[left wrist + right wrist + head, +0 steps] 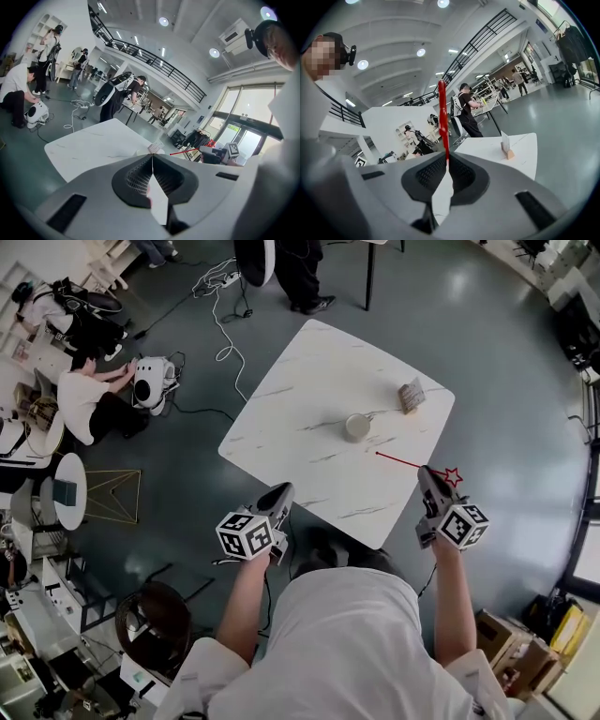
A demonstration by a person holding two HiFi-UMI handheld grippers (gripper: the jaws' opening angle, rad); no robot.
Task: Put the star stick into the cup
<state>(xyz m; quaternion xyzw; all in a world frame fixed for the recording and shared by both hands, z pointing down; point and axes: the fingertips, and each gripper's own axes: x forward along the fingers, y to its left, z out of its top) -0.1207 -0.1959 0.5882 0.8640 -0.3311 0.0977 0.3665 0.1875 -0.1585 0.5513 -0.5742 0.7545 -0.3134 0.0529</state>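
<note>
The right gripper [446,161] is pinching its two dark ribbed jaws together on the thin red star stick [442,117], which is rising out of the jaw tips and up across that gripper's view. In the head view the grip is sitting close to the outlined star end. The star is poking out just past the gripper [427,476], and the long plain shaft is reaching leftward over the white marble-patterned square table [309,381]. Its free tip is pointing toward the small cream round cup [357,427], near it but apart from it.

The left gripper [152,157] is holding its jaws closed on nothing. It is hovering off the table's near-left edge, well apart from the cup. A small wooden block [411,396] carrying pale cards is standing beyond the cup, toward the far corner.

The stick is lying close to level, so I judge its tip needs to drop into the cup's mouth. With so much shaft beyond the pads, any small wobble is growing large at the tip. The tip could strike the rim, and nothing is bracing the cup, so the cup could slide or tip over. The thin shaft could also swivel between the pads.
</note>
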